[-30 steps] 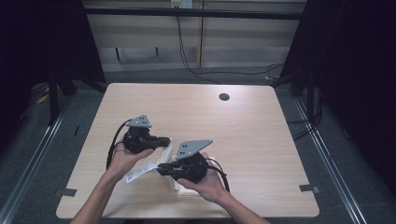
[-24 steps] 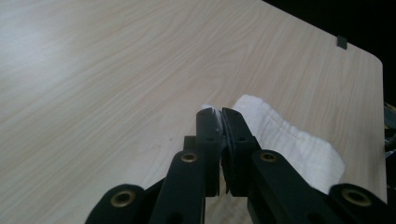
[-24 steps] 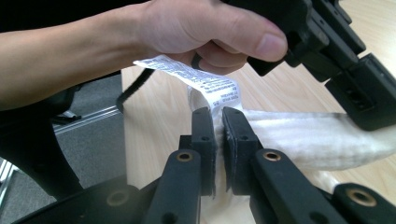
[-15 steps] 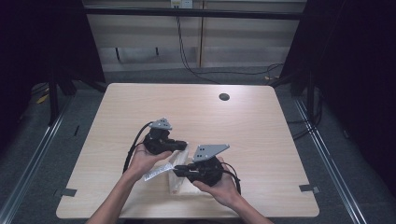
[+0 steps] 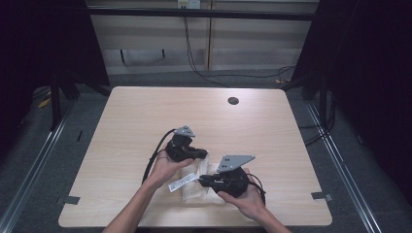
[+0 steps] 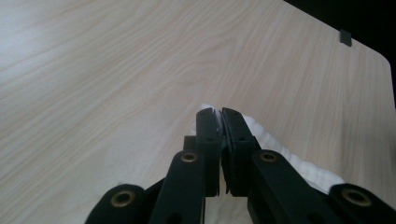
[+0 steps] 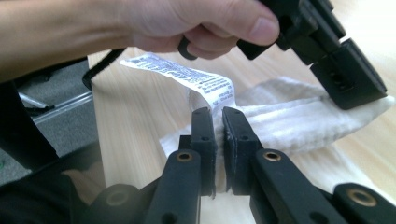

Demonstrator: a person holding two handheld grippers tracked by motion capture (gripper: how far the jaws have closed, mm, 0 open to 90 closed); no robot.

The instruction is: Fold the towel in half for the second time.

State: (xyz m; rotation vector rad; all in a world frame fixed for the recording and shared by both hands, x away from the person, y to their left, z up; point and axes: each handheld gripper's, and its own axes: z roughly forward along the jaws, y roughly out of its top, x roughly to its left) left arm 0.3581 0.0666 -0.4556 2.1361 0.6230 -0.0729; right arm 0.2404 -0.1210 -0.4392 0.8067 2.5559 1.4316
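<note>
Left gripper (image 5: 203, 154) and right gripper (image 5: 203, 180) both clamped on white cloth (image 5: 201, 190), table's (image 5: 131, 121) six o'clock edge.

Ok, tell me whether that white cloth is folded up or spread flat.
Folded. The white cloth lies as a compact, layered bundle on the table, its label sticking out, with the left gripper and right gripper each pinching an edge.

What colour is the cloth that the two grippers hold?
White, with a printed white care label; the cloth shows best in the right gripper view.
</note>
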